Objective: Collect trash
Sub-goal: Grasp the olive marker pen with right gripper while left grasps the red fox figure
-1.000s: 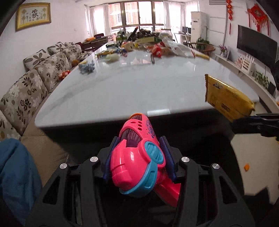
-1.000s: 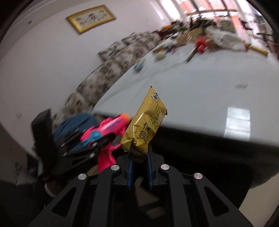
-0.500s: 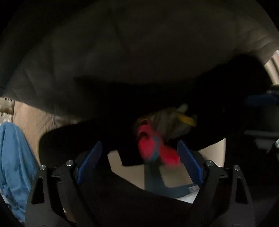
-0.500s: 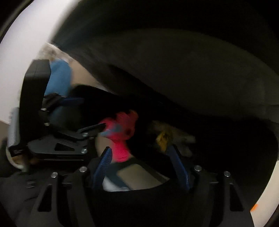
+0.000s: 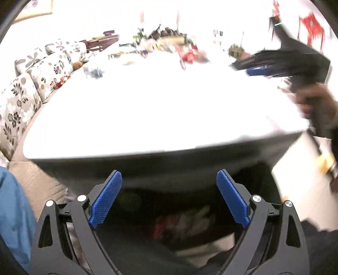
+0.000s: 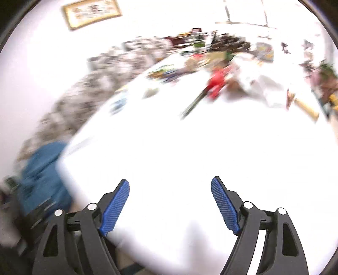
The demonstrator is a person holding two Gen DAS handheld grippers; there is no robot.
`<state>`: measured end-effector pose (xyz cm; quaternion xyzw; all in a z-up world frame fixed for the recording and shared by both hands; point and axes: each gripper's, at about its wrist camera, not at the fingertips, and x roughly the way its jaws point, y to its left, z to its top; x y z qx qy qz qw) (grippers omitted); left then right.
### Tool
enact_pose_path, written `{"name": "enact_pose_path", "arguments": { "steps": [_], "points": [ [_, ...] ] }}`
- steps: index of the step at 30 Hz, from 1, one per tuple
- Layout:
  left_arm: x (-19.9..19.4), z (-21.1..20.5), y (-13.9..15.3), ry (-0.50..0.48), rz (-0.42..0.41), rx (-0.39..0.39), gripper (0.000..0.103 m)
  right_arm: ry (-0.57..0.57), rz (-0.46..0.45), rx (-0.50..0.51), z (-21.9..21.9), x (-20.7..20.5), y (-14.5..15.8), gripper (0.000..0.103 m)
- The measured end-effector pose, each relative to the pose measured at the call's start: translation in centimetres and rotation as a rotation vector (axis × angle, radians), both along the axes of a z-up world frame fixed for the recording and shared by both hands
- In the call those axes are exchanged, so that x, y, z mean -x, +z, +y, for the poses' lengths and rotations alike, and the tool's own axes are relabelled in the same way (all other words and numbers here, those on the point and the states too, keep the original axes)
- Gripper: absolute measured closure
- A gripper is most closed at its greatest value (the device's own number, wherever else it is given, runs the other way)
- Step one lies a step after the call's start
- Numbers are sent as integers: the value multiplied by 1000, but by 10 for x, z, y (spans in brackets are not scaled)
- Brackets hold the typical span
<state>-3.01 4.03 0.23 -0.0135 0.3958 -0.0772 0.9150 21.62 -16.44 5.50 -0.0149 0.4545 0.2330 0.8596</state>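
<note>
My left gripper (image 5: 169,179) is open and empty, below the near edge of the white table (image 5: 147,118). Beneath it a dark trash bag (image 5: 183,224) holds dim, crumpled items. My right gripper (image 6: 170,186) is open and empty over the table's near part (image 6: 179,152); it also shows in the left wrist view (image 5: 274,63), raised at the right. More trash lies in a pile at the table's far end (image 5: 169,44), with a red item (image 6: 217,82) and a dark stick (image 6: 193,103). Both views are overexposed and blurred.
A floral sofa (image 5: 27,84) runs along the left of the table. A blue cloth (image 5: 12,213) lies at the near left, also in the right wrist view (image 6: 42,175). A framed picture (image 6: 90,12) hangs on the wall.
Both grippers let go of the pink toy and the yellow snack packet over the dark bag, then rose back to table height. Both now stand open and empty.
</note>
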Motion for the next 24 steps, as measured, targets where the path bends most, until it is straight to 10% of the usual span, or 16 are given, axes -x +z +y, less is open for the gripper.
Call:
{"name": "enact_pose_path", "arguments": {
  "steps": [2, 9, 13, 19, 24],
  "points": [
    [-8, 7, 5, 22, -12, 28, 14, -24, 71, -6, 24, -57, -15, 48],
    [-29, 50, -2, 108, -7, 84, 14, -128, 31, 220, 81, -145, -48, 51],
    [-52, 76, -3, 167, 24, 115, 14, -62, -1, 244, 93, -131, -46, 93],
    [-95, 92, 9, 190, 36, 186, 14, 32, 34, 17, 38, -60, -40, 93],
    [-175, 38, 28, 131, -10, 69, 14, -43, 51, -167, -52, -11, -25, 93]
  ]
}}
